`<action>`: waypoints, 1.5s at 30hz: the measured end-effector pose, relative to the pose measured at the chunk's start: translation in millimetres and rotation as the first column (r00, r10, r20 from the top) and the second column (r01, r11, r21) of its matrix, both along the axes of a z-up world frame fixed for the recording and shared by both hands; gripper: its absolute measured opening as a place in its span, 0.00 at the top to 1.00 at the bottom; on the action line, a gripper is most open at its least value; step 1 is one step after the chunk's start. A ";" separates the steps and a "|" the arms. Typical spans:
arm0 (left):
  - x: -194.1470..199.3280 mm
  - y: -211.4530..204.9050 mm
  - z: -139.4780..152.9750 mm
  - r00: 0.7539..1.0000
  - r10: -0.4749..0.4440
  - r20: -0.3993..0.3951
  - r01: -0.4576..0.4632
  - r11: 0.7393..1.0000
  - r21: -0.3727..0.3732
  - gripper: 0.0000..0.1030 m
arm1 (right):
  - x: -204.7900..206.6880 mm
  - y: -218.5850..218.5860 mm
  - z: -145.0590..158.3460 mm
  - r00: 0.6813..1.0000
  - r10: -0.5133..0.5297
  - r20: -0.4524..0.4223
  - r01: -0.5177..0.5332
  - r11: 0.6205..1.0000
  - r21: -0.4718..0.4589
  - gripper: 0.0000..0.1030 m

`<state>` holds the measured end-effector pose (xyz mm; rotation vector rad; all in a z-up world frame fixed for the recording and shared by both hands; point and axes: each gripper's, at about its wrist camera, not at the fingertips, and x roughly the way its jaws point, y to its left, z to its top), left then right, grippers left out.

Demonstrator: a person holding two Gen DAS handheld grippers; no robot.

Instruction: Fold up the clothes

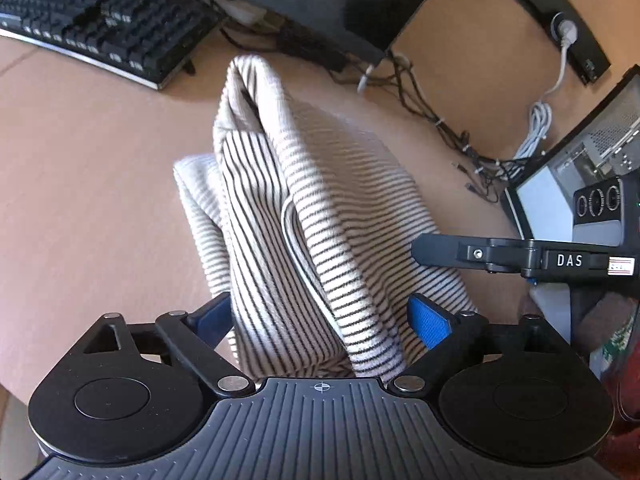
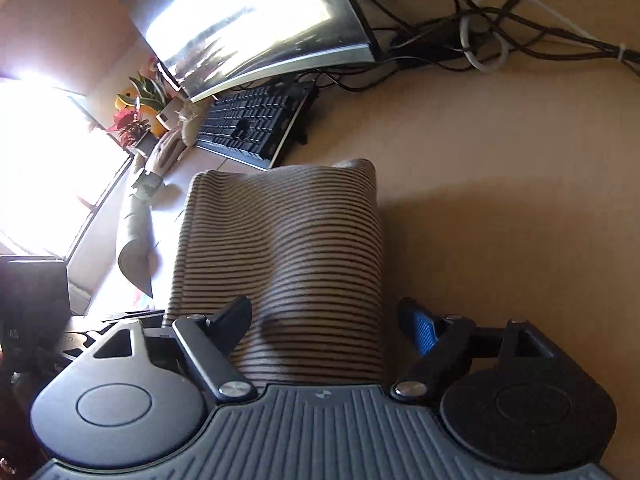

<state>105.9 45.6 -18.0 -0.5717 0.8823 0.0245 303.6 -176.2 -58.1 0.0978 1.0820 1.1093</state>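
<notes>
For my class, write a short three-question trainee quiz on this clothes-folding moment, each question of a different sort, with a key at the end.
1. True or false: the striped garment lies flat and fully folded on the desk.
2. Multiple choice: what lies on the desk beyond the garment in the left wrist view? A) a keyboard B) a laundry basket C) an iron
3. Short answer: in the right wrist view, what lies between the fingers of the right gripper?

Key:
1. False. It is bunched and rises in a peak; the left gripper stands open around its near end.
2. A
3. The striped garment; the fingers stand apart on either side of it.
</notes>
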 end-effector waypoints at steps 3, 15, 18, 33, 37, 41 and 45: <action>1.4 1.7 5.4 1.000 -0.002 0.001 0.002 1.000 0.022 0.09 | -1.7 8.4 -1.7 1.000 -0.001 -0.012 0.001 1.000 0.001 0.21; -28.4 65.9 23.0 0.976 0.217 0.021 -0.216 0.976 -0.026 0.25 | -109.7 34.7 55.3 0.869 0.316 0.380 -0.315 0.947 -0.067 0.21; -35.3 61.8 15.8 0.978 0.208 0.022 -0.206 0.975 -0.083 0.31 | -137.9 47.6 38.3 0.804 0.389 0.449 -0.349 0.921 -0.172 0.24; -58.7 56.4 50.6 0.956 0.254 0.146 -0.247 0.967 -0.063 0.08 | -144.1 57.9 53.0 0.728 0.482 0.487 -0.481 0.866 -0.138 0.90; -26.7 40.7 53.0 0.981 0.161 0.108 -0.167 0.985 0.049 0.08 | -162.5 75.5 19.5 0.675 0.565 0.475 -0.529 0.819 -0.222 0.89; -6.7 37.1 28.5 0.994 0.108 -0.002 -0.107 0.986 0.125 0.14 | -156.5 63.0 33.9 0.699 0.557 0.448 -0.548 0.820 -0.165 0.61; -7.8 45.2 12.0 0.995 0.095 -0.035 -0.092 0.993 0.067 0.12 | -124.3 17.1 52.4 0.790 0.492 0.366 -0.499 0.863 -0.082 0.32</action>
